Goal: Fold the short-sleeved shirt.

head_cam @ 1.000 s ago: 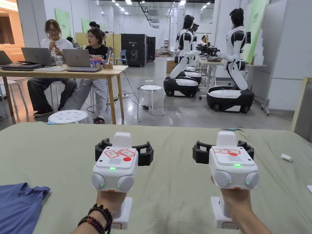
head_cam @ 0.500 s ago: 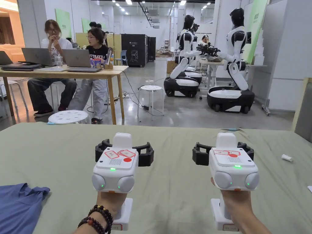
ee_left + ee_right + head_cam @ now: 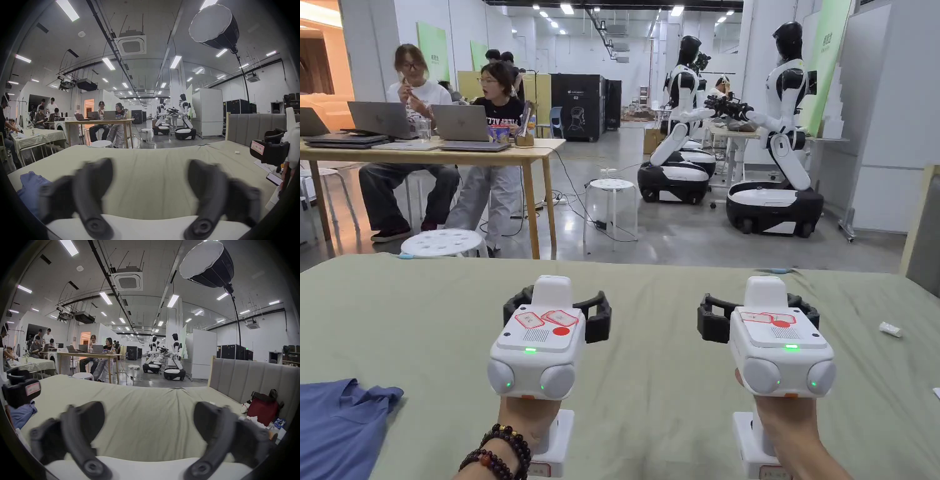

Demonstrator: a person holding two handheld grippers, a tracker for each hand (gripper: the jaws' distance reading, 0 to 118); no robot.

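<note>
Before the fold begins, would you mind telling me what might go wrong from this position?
1. The shirt lies bunched at the bed's near left edge, partly out of the head view; a pull could drag it off.
2. Both the left gripper and right gripper hover open, away from the shirt; the right has the longer reach across.
3. The crumpled cloth may hide its layers, so a pinch could catch several.

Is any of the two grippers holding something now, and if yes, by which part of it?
Nothing is held. The left gripper and right gripper are both open above the bed sheet; the blue shirt lies untouched to the left.
</note>
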